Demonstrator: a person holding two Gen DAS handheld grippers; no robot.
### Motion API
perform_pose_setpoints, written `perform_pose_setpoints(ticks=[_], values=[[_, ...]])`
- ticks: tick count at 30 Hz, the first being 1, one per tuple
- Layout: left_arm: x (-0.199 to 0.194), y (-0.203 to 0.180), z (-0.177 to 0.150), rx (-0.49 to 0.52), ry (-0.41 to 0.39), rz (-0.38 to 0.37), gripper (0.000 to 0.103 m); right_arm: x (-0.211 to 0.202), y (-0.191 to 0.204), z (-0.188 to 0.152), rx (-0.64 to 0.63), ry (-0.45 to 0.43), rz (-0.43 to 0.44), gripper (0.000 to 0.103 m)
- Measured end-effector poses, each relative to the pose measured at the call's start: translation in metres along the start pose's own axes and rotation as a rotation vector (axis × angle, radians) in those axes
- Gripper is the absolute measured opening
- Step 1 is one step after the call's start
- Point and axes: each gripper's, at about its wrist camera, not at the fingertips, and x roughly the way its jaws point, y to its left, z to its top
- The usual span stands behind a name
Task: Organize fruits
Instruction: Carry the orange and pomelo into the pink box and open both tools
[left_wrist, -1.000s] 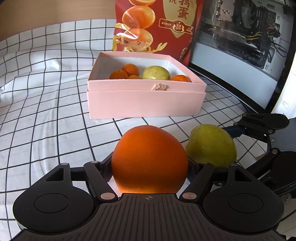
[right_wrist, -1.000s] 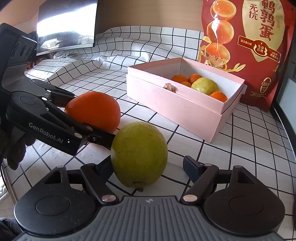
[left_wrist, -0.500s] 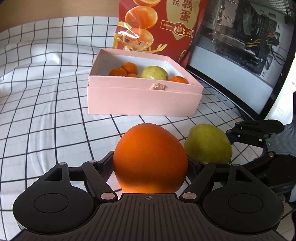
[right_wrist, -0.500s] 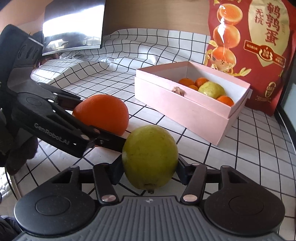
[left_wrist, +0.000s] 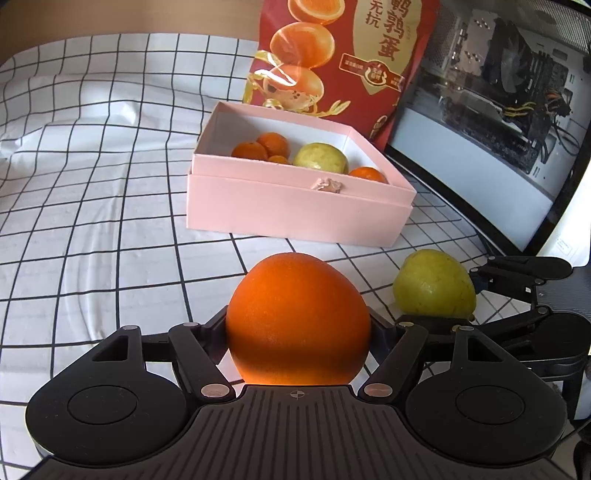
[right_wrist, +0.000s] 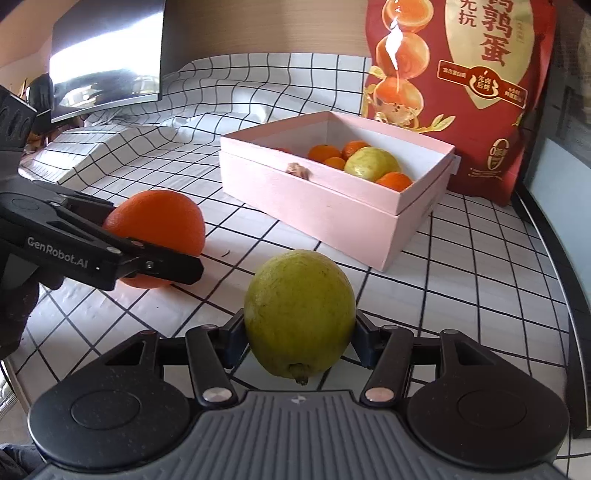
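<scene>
Two hand-held grippers work side by side over a table covered in a white cloth (left_wrist: 92, 206) with a black grid. The left gripper (left_wrist: 297, 325) has a large orange (left_wrist: 297, 321) between its fingers; the jaws are closing, and the pads already press on both flanks of the fruit. Its underside is hidden, so I cannot tell whether it has left the cloth. The right gripper (right_wrist: 299, 328) pinches a yellow-green guava (right_wrist: 299, 314) by its sides, stem end towards the camera.

From the left camera, an open pink box (left_wrist: 295, 210) sits at twelve o'clock, well apart from both held fruits. It already holds several small oranges (left_wrist: 249, 151) and another guava (left_wrist: 321, 158). A red snack bag (left_wrist: 332, 55) stands behind the box, and a monitor (left_wrist: 480, 110) at two o'clock.

Risks, as a judgement: both fruits are round and smooth, gripped only at the sides, so either could roll out during the carry. The two grippers are near each other and could collide heading for the same box. Dropping fruit from height could bruise it or knock the small oranges about.
</scene>
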Motion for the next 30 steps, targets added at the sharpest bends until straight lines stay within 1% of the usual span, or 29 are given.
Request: perform_pose_setpoints(ticks=[4,7,8,12,15,16,18,19,21,23,24,27,28,30], values=[[-0.001,0.004,0.012,-0.032,-0.014,-0.025,0.077,0.0,-0.002,0.008,0.004,-0.015,0.003,0.057],[-0.009,0.004,0.033,-0.031,-0.069,-0.035,0.077,-0.006,-0.004,0.024,0.01,-0.04,0.014,0.057],[-0.013,0.003,0.043,-0.032,-0.099,-0.036,0.077,-0.01,-0.005,0.03,0.011,-0.051,0.019,0.057],[-0.021,0.001,0.087,-0.027,-0.203,-0.025,0.077,-0.021,-0.013,0.071,0.015,-0.111,0.016,0.057],[-0.02,-0.002,0.118,-0.02,-0.259,-0.018,0.077,-0.022,-0.025,0.108,0.046,-0.138,-0.017,0.057],[-0.017,-0.003,0.128,-0.018,-0.259,-0.022,0.077,-0.02,-0.03,0.118,0.052,-0.143,-0.03,0.057],[-0.005,0.0,0.149,-0.049,-0.236,-0.042,0.077,-0.011,-0.037,0.141,0.06,-0.142,-0.075,0.057],[0.003,0.002,0.158,-0.064,-0.225,-0.039,0.077,-0.003,-0.043,0.152,0.074,-0.132,-0.1,0.057],[0.02,0.004,0.164,-0.075,-0.21,-0.006,0.077,0.014,-0.053,0.169,0.092,-0.11,-0.133,0.057],[0.037,0.01,0.159,-0.09,-0.181,0.008,0.077,0.038,-0.061,0.181,0.112,-0.069,-0.166,0.057],[0.046,0.014,0.154,-0.105,-0.155,0.003,0.077,0.049,-0.064,0.183,0.122,-0.045,-0.175,0.057],[0.067,0.027,0.142,-0.144,-0.082,-0.013,0.077,0.088,-0.081,0.184,0.174,0.056,-0.143,0.057],[0.072,0.03,0.139,-0.148,-0.063,-0.013,0.077,0.097,-0.082,0.182,0.181,0.08,-0.149,0.057],[0.071,0.028,0.134,-0.089,-0.079,-0.003,0.077,0.117,-0.08,0.177,0.167,0.129,-0.161,0.057]])
